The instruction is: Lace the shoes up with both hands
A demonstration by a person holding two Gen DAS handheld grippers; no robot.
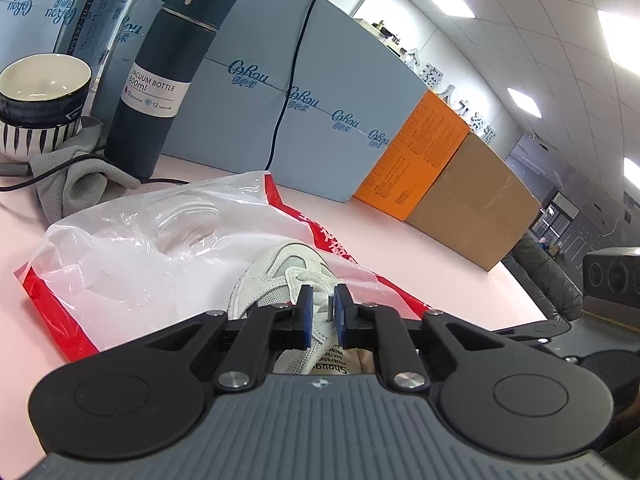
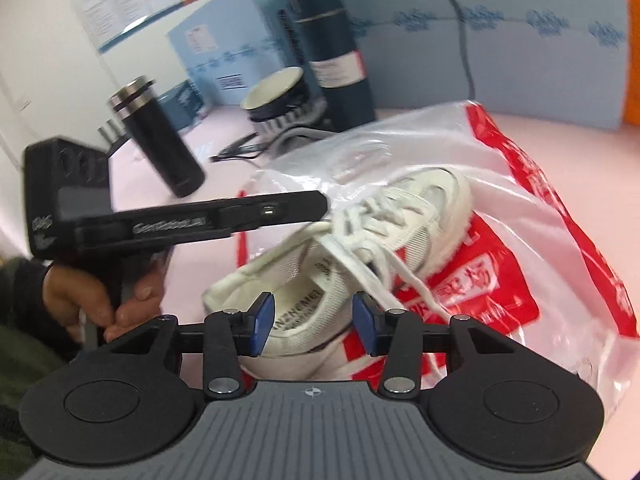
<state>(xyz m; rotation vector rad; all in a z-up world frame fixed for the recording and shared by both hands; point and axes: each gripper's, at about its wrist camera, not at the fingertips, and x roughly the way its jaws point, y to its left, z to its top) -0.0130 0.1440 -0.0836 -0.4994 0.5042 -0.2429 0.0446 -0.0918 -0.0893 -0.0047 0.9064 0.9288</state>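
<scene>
At frame centre the white shoe [image 1: 280, 280] lies on a plastic bag [image 1: 132, 248], the left gripper [image 1: 323, 312] narrowed onto its lace [image 1: 326, 312]; the right gripper [image 2: 314, 320] stands open, nothing gripped.

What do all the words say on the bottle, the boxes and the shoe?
"VACUUM BOTTLE 500ml": label on the dark vacuum bottle.
"Cobou": printed repeatedly on the blue boxes.
Tongue label of the white shoe: starts "Shoug", the rest hidden.
Orange box: print too small.
Red plastic bag: Chinese characters, too blurred to read.
</scene>
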